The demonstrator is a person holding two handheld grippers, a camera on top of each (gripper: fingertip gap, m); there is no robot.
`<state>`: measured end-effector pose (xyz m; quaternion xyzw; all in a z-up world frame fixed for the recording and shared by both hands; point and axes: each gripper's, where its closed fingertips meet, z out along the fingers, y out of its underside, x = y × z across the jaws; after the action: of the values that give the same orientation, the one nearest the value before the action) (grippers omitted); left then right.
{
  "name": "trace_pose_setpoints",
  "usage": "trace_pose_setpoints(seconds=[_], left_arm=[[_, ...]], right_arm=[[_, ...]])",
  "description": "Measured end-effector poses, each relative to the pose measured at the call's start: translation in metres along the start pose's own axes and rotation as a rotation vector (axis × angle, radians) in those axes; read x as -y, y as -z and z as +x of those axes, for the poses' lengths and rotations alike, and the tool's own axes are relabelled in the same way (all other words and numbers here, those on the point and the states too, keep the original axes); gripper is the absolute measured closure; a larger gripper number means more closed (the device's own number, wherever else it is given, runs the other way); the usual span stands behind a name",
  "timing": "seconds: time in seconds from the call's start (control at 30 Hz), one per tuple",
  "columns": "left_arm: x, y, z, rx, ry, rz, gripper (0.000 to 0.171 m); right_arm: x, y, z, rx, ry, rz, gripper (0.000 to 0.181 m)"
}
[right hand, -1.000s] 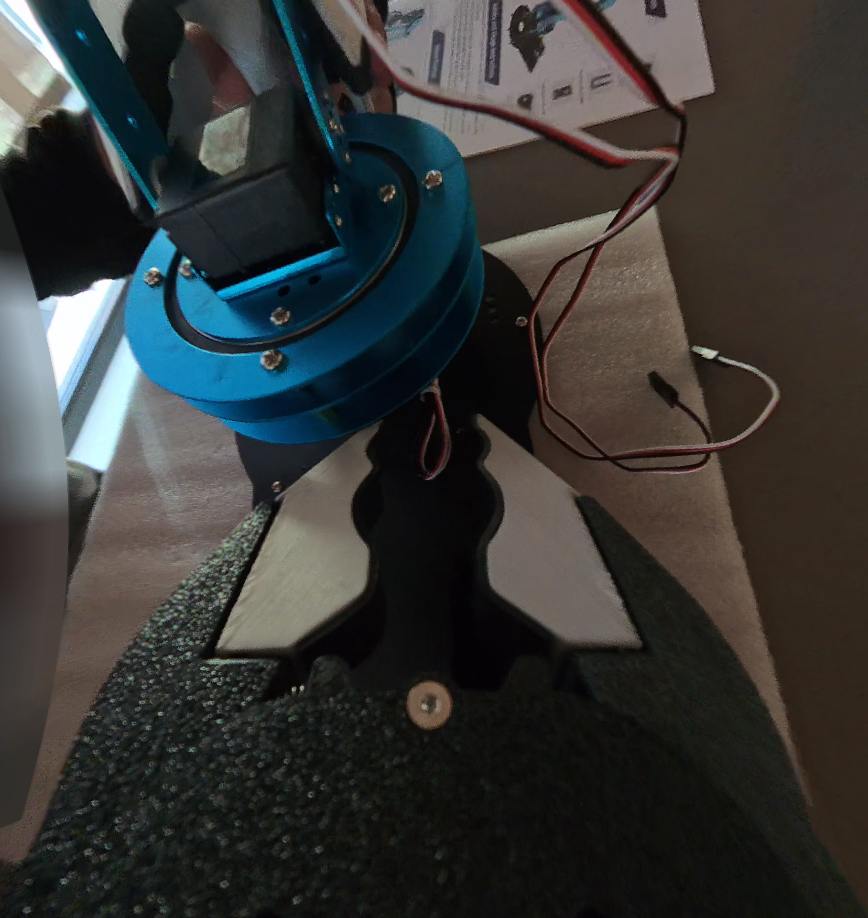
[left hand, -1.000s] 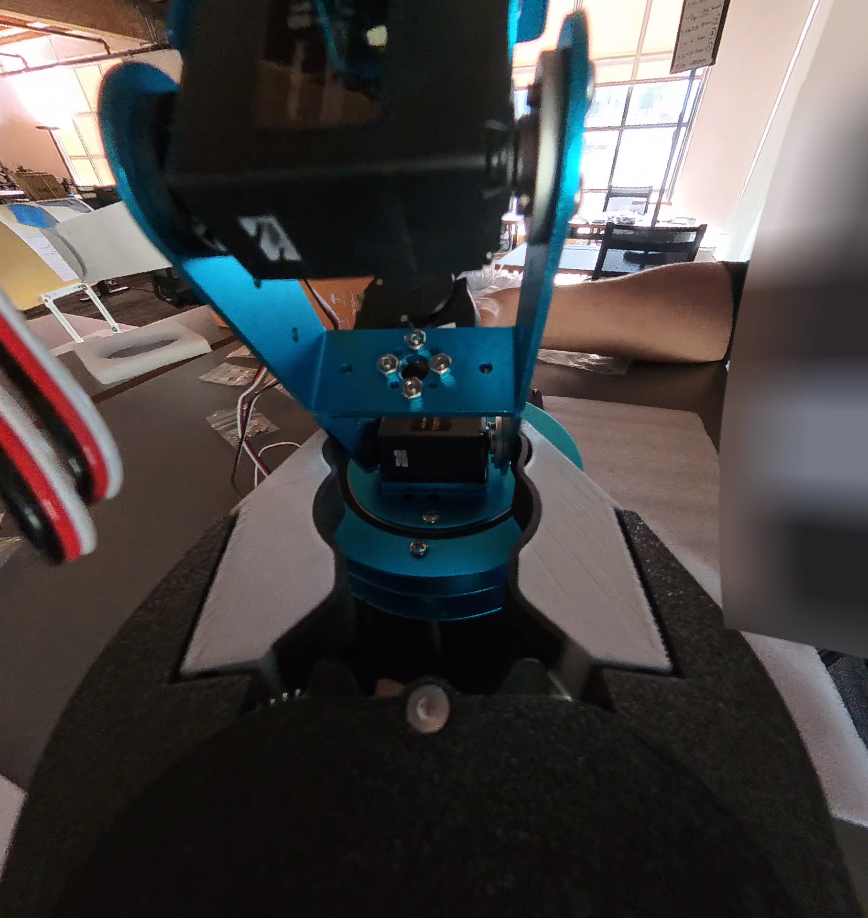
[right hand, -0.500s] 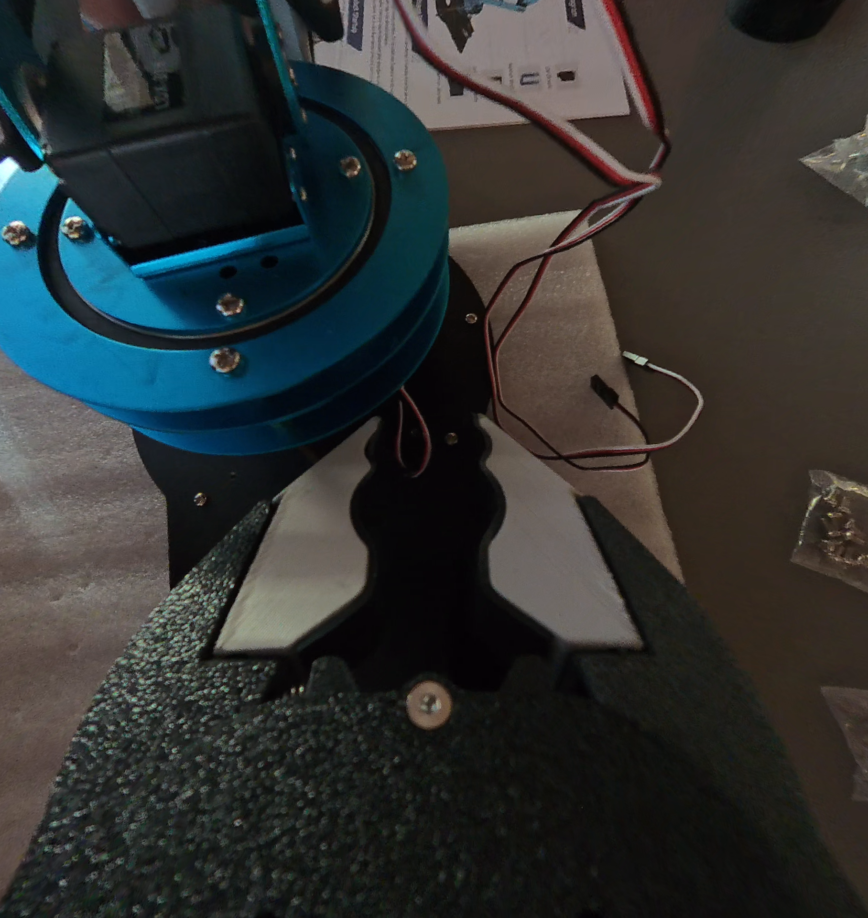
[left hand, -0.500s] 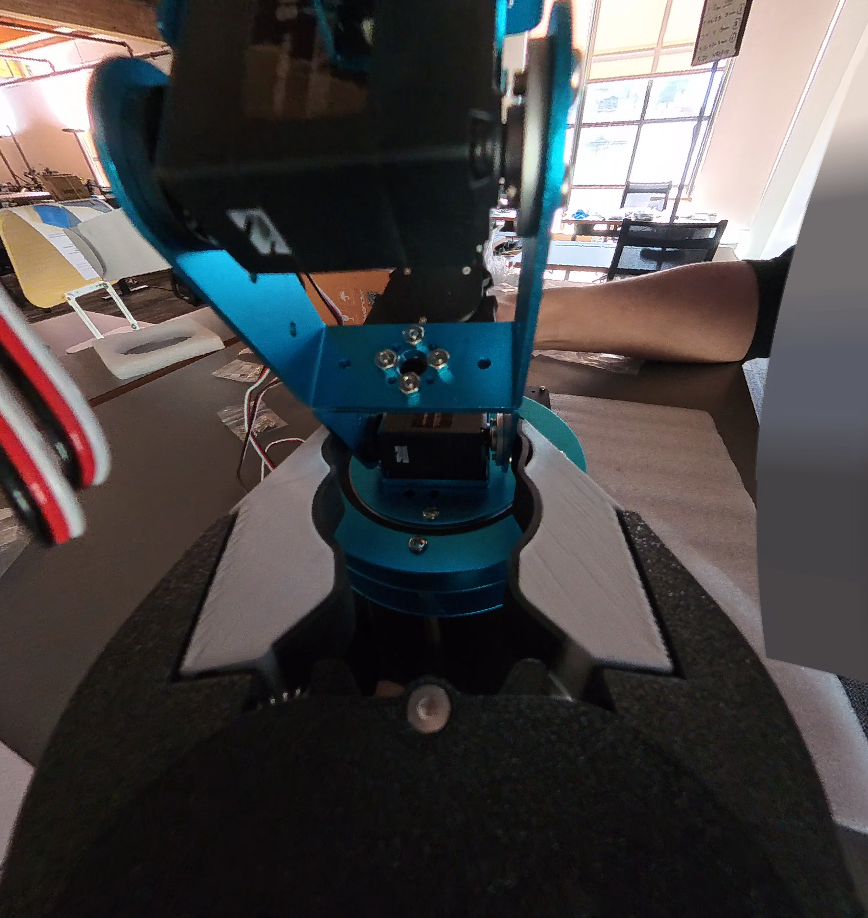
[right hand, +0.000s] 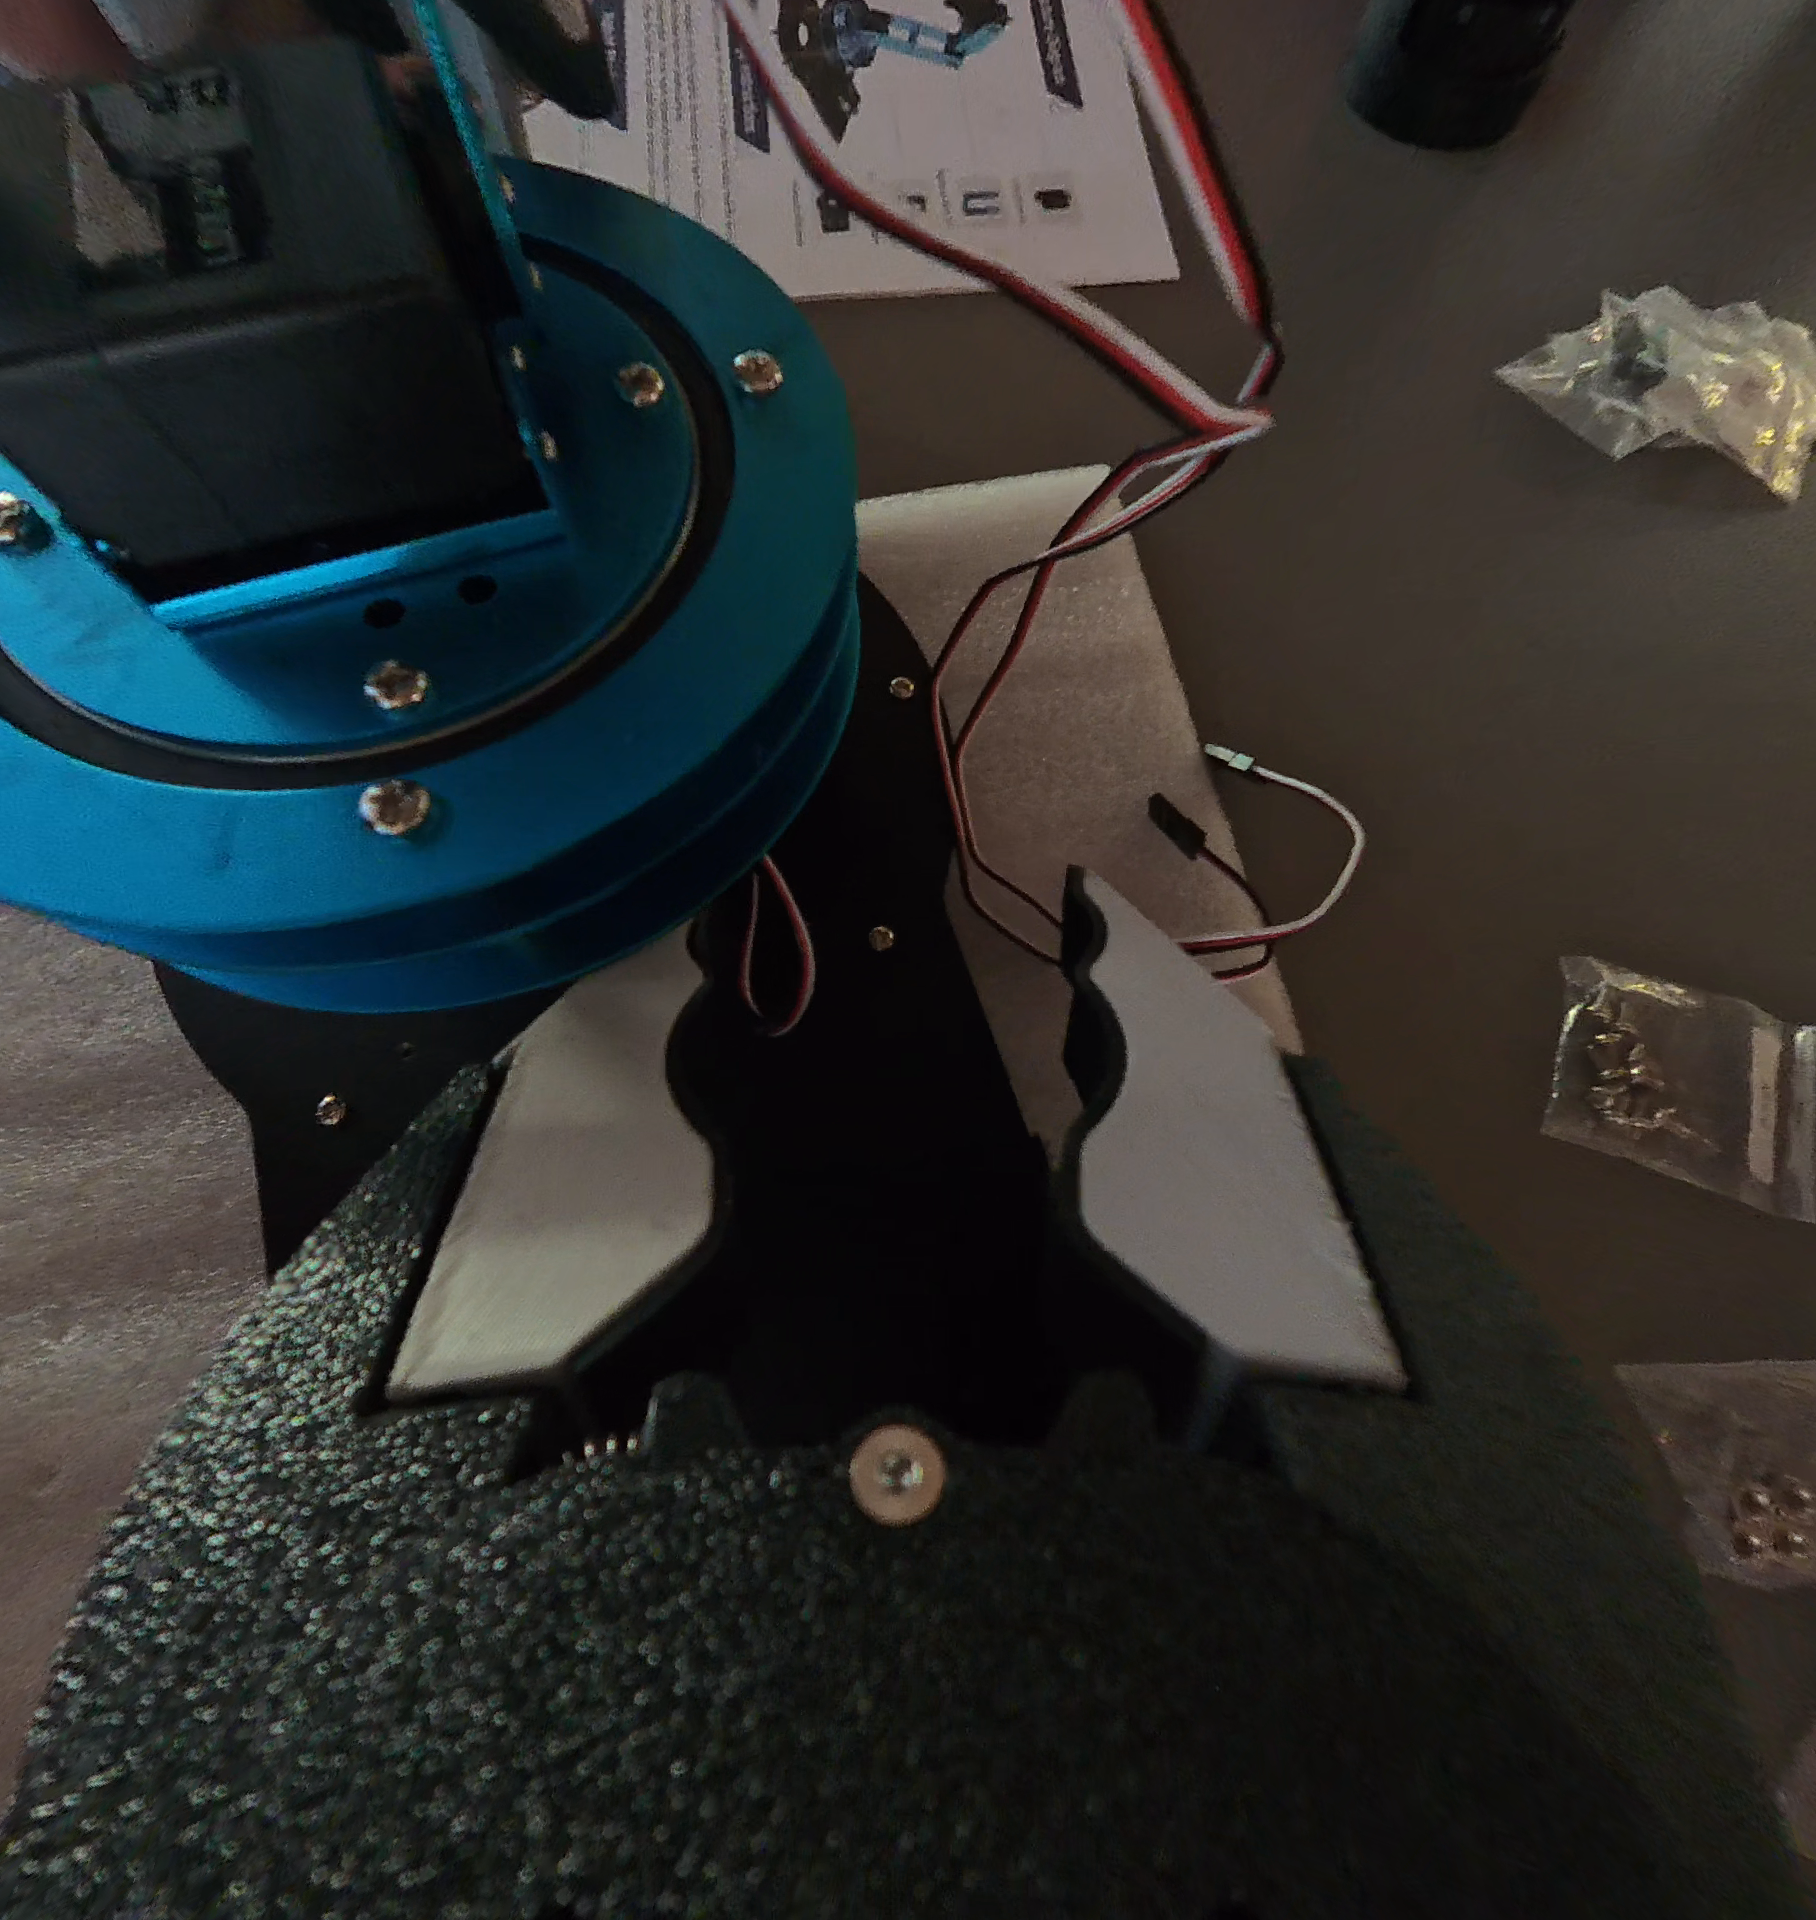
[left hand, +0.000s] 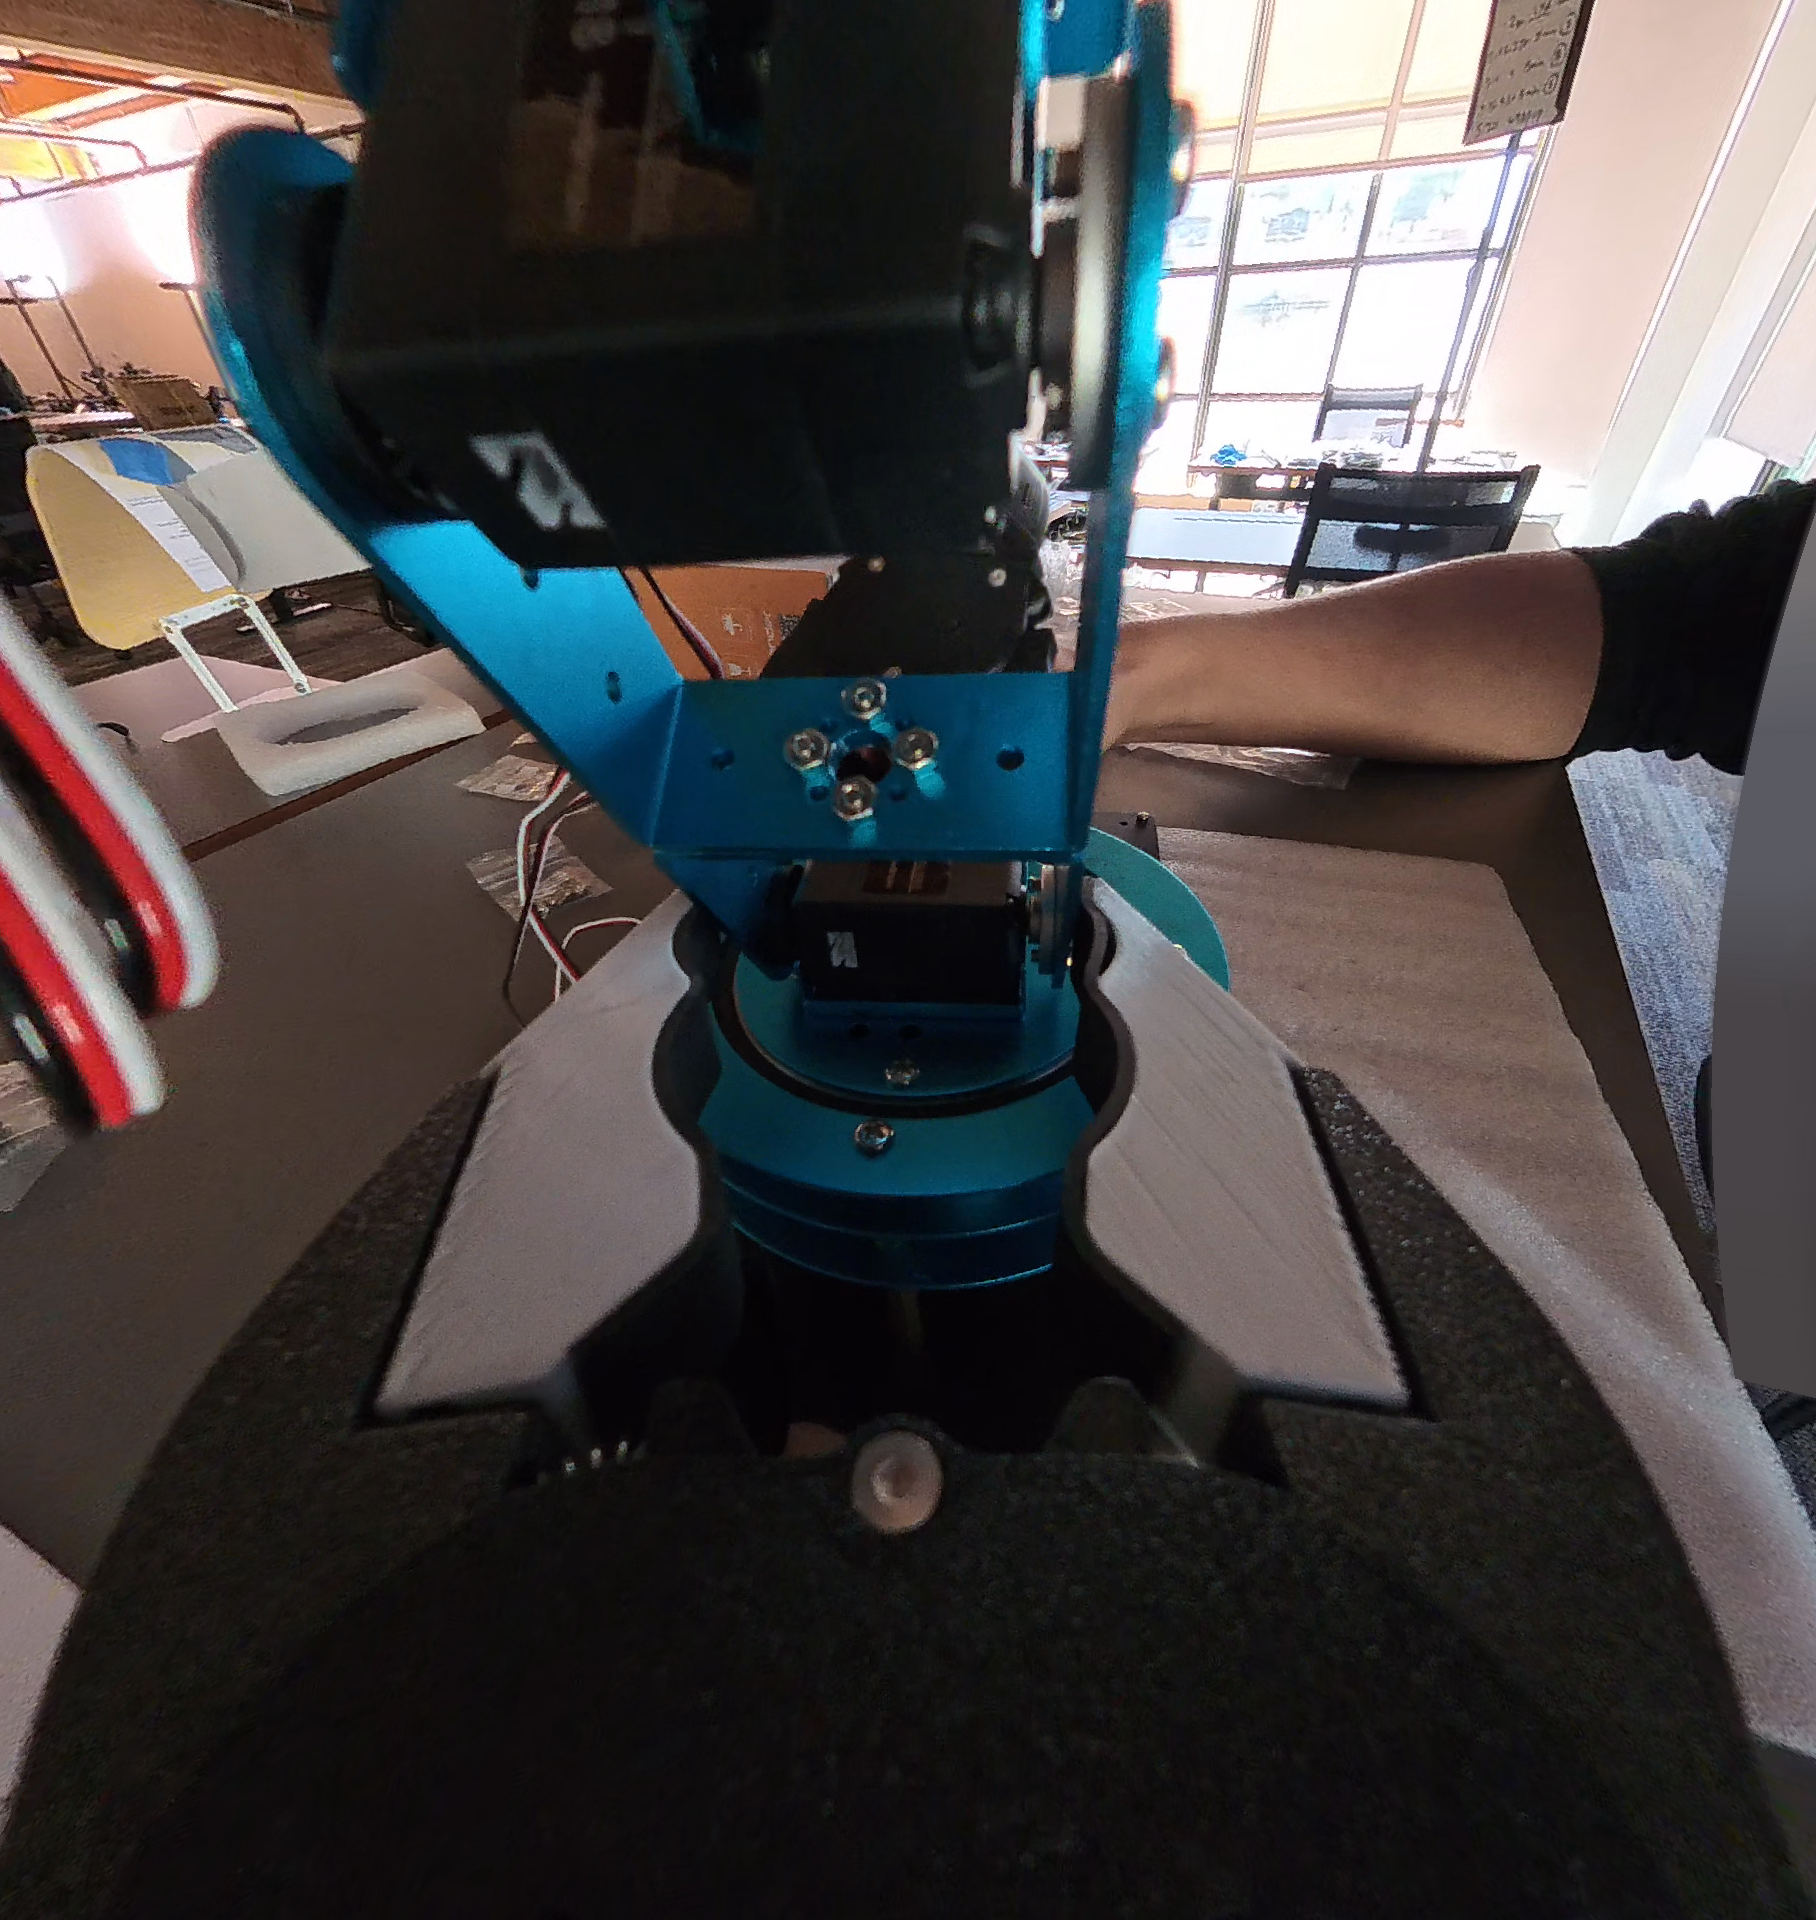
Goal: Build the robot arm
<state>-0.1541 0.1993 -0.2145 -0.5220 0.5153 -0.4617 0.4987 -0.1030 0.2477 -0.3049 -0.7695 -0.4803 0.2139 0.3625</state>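
The left gripper (left hand: pixel 888 1049) was seen closed around the round blue base (left hand: pixel 888 1174) of a small blue robot arm kit, its two white fingers (left hand: pixel 561 1174) pressed to either side of the disc. The kit's upright axis rose straight ahead of that gripper, a black motor (left hand: pixel 904 945) seated on the disc and a blue bracket (left hand: pixel 862 764) above it. The right gripper (right hand: pixel 888 997) was held wide open and empty, the same base (right hand: pixel 384 748) lying just ahead to its left, above a black plate (right hand: pixel 883 831). Loose wires (right hand: pixel 1039 582) trailed over a foam sheet (right hand: pixel 1070 665). Clear bags (right hand: pixel 1693 1081) of small screws lay to the right on the table (right hand: pixel 1506 675), apart from a printed sheet (right hand: pixel 987 208).
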Motion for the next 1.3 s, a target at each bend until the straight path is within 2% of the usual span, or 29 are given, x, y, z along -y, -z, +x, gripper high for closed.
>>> trace_pose_setpoints(seconds=[0.23, 0.33, 0.43, 0.63, 0.77, 0.97, 1.03, 1.13, 1.3], left_arm=[[0.0, 0.0, -0.001, 0.01, -0.004, 0.003, 0.105], [0.001, 0.001, -0.001, 0.023, -0.015, 0.006, 0.104], [0.001, 0.001, -0.001, 0.031, -0.021, 0.008, 0.104], [0.001, 0.001, -0.001, 0.03, -0.02, 0.007, 0.104], [0.001, 0.001, -0.001, 0.028, -0.019, 0.007, 0.104], [0.001, 0.001, -0.001, 0.029, -0.02, 0.007, 0.104], [0.001, 0.001, -0.001, 0.03, -0.021, 0.007, 0.104], [0.001, 0.001, -0.001, 0.03, -0.023, 0.007, 0.104], [0.001, 0.002, -0.001, 0.026, -0.018, 0.008, 0.104]], right_arm=[[0.0, 0.0, 0.008, 0.0, -0.075, 0.001, 0.112], [-0.006, -0.003, 0.008, 0.061, -0.241, -0.032, 0.104], [-0.005, -0.002, 0.015, 0.044, -0.304, -0.021, 0.112], [-0.004, -0.001, 0.011, 0.066, -0.296, -0.02, 0.106], [-0.006, -0.003, 0.013, 0.012, -0.222, -0.032, 0.107], [-0.008, -0.001, 0.026, -0.075, -0.162, -0.04, 0.087], [-0.007, -0.001, 0.022, -0.046, -0.173, -0.039, 0.095], [-0.002, 0.001, 0.007, 0.086, -0.224, -0.004, 0.104], [-0.005, -0.001, 0.008, 0.076, -0.236, -0.022, 0.097]])
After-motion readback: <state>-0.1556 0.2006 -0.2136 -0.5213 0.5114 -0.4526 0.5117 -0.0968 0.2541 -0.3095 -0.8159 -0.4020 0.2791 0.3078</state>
